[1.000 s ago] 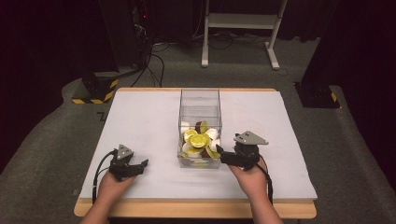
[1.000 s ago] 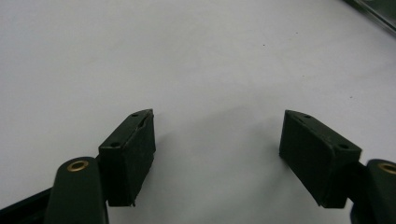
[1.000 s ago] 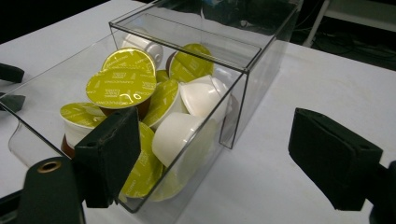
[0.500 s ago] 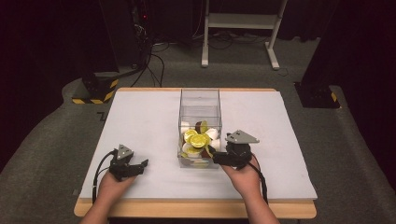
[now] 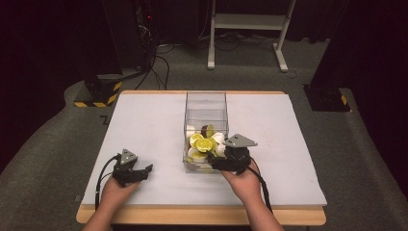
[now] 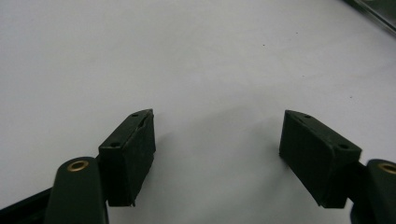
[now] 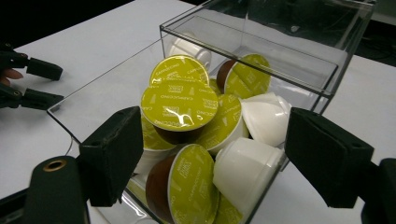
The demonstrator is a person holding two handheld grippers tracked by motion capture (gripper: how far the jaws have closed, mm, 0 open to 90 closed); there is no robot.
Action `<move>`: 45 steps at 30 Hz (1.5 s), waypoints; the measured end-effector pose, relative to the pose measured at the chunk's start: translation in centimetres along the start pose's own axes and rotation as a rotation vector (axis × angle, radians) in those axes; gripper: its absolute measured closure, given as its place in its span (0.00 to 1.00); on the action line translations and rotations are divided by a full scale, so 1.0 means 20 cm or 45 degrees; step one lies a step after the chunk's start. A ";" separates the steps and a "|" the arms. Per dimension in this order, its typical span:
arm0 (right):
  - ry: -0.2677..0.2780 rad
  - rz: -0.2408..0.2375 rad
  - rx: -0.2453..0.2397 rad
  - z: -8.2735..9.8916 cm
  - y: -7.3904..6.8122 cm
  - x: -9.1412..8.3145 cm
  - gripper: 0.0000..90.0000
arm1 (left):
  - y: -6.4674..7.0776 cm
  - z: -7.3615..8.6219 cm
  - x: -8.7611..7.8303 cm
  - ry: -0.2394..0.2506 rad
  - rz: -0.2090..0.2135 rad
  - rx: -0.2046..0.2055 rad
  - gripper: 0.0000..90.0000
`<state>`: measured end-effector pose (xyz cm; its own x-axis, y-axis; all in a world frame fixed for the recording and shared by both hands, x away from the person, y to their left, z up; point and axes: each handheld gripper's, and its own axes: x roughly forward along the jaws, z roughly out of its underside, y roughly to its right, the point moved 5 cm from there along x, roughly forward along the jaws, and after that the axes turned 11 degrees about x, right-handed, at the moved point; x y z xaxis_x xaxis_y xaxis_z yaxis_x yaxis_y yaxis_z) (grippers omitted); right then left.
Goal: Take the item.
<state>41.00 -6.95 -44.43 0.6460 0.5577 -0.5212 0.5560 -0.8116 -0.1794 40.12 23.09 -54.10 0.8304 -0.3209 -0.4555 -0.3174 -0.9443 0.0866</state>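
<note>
My right gripper (image 5: 219,163) has slid in from the right over the last second and now sits at the near right corner of the clear box (image 5: 206,98), jaws spread wide with nothing between them. Seen along those jaws in the right gripper view, the coffee capsules (image 7: 180,103) lie heaped at the box's near end — green-foil lids reading cappuccino, brown and white cups jumbled beneath and beside them. The topmost capsule lies tilted with its lid up, roughly centred between my open jaws but farther in, not yet touched.

My left gripper (image 5: 144,169) hasn't budged; it rests low on the white table (image 5: 144,120), well apart from the box, jaws likewise released on bare surface (a corner of the box's wall peeks in at the top right of its view).

I judge the approach is nearly done: next comes reaching in over the rim and closing on that top capsule — its sloped lid may slip.
</note>
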 end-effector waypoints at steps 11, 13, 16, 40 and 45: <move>-0.002 -0.033 0.008 -0.01 -0.02 0.05 0.22 | 0.00 0.00 0.00 0.000 0.000 0.001 0.30; -0.004 -0.026 0.005 -0.01 -0.03 0.05 0.21 | 0.00 0.00 0.00 0.001 -0.001 0.000 0.30; -0.018 -0.041 -0.005 -0.02 -0.04 0.07 0.24 | 0.00 0.00 0.00 0.001 -0.001 0.001 0.30; -0.066 -0.026 -0.060 -0.02 -0.09 0.18 0.33 | 0.00 0.00 0.00 0.002 -0.001 -0.002 0.30; -0.087 -0.018 -0.064 -0.02 -0.09 0.19 0.33 | 0.00 0.00 0.00 0.006 -0.002 -0.006 0.30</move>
<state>42.74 -3.25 -45.79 0.6016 0.5548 -0.5747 0.5918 -0.7928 -0.1459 40.14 23.05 -54.09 0.8329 -0.3200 -0.4516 -0.3142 -0.9451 0.0902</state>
